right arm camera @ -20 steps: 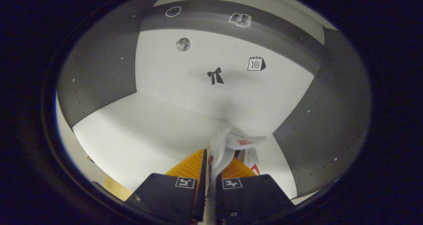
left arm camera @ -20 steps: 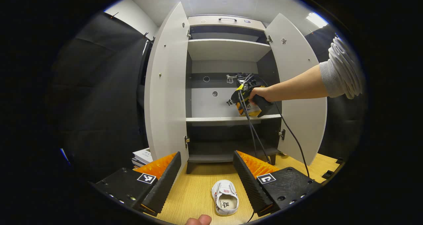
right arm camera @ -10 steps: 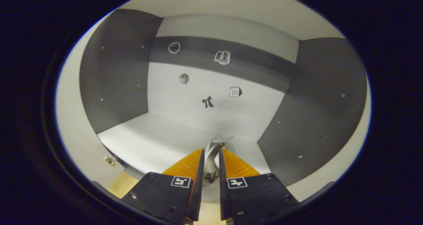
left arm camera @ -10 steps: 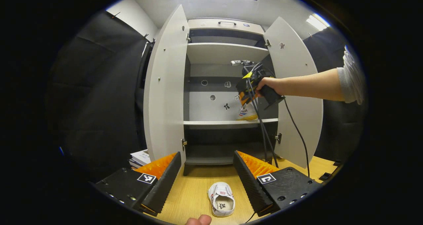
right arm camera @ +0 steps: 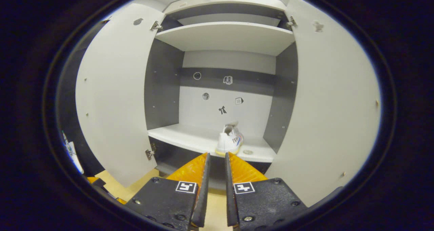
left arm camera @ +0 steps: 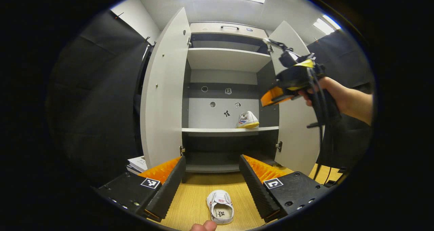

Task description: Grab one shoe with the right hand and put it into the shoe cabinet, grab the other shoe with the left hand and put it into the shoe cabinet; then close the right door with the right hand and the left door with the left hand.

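A small white shoe (left arm camera: 220, 211) lies on the wooden surface, just below and between the fingers of my open left gripper (left arm camera: 213, 176). The other white shoe (left arm camera: 247, 120) stands on the right of the cabinet's middle shelf (left arm camera: 210, 131), free of any grip. My right gripper (left arm camera: 271, 97), held by a hand, hangs in front of the right door (left arm camera: 295, 136), above and to the right of that shoe. In the right gripper view, the right gripper (right arm camera: 217, 154) is back from the shelved shoe (right arm camera: 230, 141), its fingers a narrow gap apart with nothing between them.
Both cabinet doors stand wide open, the left door (left arm camera: 162, 88) and the right one (right arm camera: 325, 105). An upper shelf (left arm camera: 223, 58) and a dark lower compartment (left arm camera: 220, 149) are bare. A stack of books (left arm camera: 139, 163) lies left of the cabinet. A cable (left arm camera: 320, 129) hangs from the right gripper.
The right gripper let go of the shoe on the middle shelf and drew back out of the cabinet, up and to the right. The left gripper stayed open over the other shoe.
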